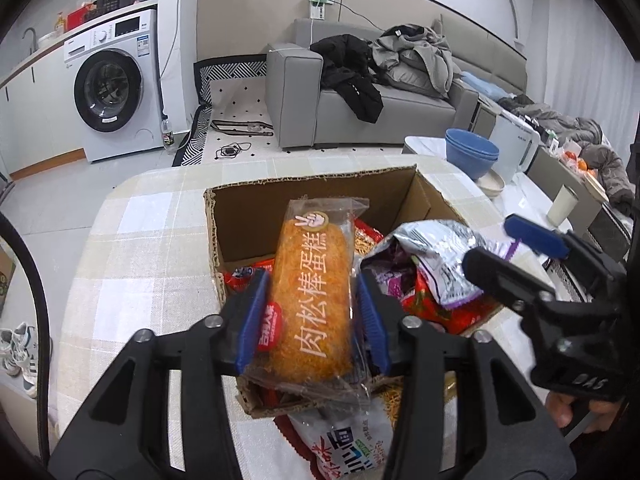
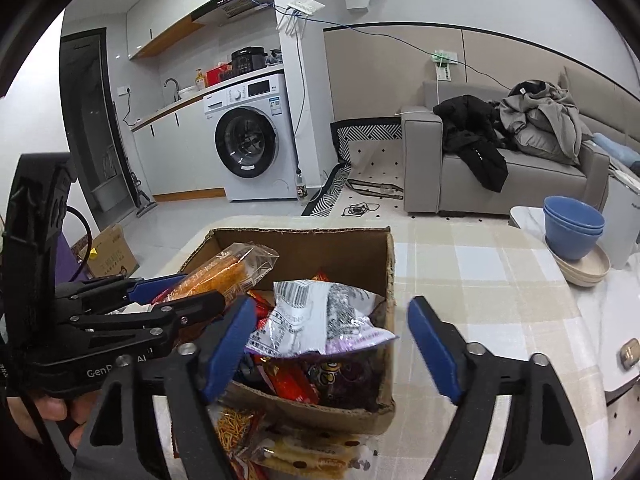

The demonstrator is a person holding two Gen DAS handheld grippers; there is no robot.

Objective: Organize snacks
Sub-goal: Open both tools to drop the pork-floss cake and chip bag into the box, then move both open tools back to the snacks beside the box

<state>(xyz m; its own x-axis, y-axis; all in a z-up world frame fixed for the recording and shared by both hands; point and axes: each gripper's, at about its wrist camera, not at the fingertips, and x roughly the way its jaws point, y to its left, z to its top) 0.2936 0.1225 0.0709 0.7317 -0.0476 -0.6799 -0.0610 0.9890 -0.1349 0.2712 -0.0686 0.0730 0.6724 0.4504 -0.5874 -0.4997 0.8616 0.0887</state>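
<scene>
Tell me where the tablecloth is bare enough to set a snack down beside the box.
Free: tablecloth between the cardboard box and blue bowls; also the cloth on the box's other side. Crowded: inside the box, and the near edge where loose packets lie.

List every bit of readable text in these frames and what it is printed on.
"肉松棒蛋糕": on the orange cake packet between the left gripper's pads.
"DAS": on the right gripper's body, left wrist view.
"Gen… AI": partly hidden, on the left gripper's body, right wrist view.
Other snack bags, washing machine labels: too small or blurred.
</scene>
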